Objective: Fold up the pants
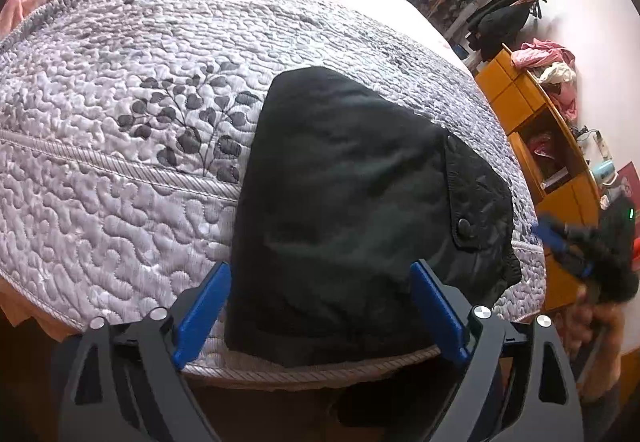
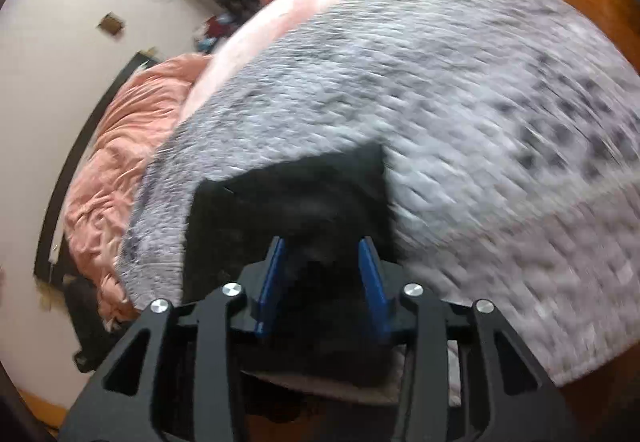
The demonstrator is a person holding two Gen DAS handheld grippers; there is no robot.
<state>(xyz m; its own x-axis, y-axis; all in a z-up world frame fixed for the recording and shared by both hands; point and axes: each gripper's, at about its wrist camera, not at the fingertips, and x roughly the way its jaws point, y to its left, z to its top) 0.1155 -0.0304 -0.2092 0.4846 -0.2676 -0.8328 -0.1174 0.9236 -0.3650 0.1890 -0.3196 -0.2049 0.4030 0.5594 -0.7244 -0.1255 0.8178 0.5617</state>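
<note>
Black pants [image 1: 344,201] lying folded into a compact bundle on the grey quilt [image 1: 120,169] of the bed, close to the near edge, with a bit of dark cloth hanging over it. Long axis running away from the edge toward the middle of the bed, narrowing at the far end; flap pocket with its snap [image 1: 465,224] turned up and to the right in the left wrist view.

Left gripper [image 1: 320,306] spread wide, blue fingers [image 1: 204,306] on either side of the bundle's near end, grasping nothing. Right gripper [image 2: 324,282] also parted, hovering over the near part of the bundle, nothing pinched between its fingers so far as the blur allows; seen from the left wrist view, off past the right side of the bed [image 1: 568,246].

Risks, as a judgement: bundle so near the edge could slide off if nudged or pulled toward the edge. Loose top layer likely to spring open if lifted by one corner only. Overhanging cloth could drag the rest down. Pinching just the upper ply would undo the fold instead of tightening it. Blurred right view suggests fast motion, making a clean grasp less sure.
</note>
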